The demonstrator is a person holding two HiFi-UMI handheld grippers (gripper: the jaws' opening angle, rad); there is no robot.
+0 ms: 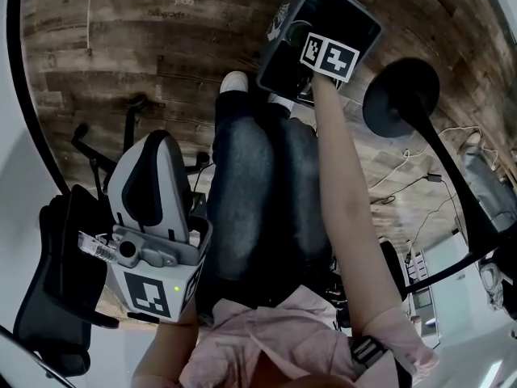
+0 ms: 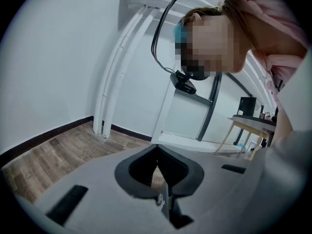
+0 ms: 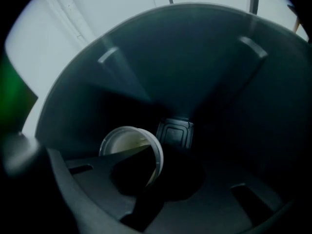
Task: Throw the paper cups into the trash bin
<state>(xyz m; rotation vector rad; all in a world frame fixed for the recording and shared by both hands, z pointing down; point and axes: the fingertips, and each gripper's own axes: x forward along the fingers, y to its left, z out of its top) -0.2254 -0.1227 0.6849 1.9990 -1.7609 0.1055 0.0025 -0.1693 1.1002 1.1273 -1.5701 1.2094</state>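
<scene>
Paper cup pinched in the right gripper, down inside the trash bin

The right gripper (image 3: 146, 173) points steeply down into the dark trash bin (image 3: 195, 72), its jaws nearly together on the wall of the paper cup (image 3: 124, 143), one jaw seemingly inside the mouth. The cup hangs tilted above the bin's square bottom, its open mouth turned towards the camera. The left gripper (image 2: 157, 152) is off to the side over the wooden floor (image 2: 53, 155), jaws closed tip to tip with nothing in them. No writing is legible: the cube (image 1: 329, 55) on the right gripper carries only black-and-white square markers, and a pale logo on the bin's side is too small to read. The cup is white, with a rolled rim and a pale cream inside.
</scene>
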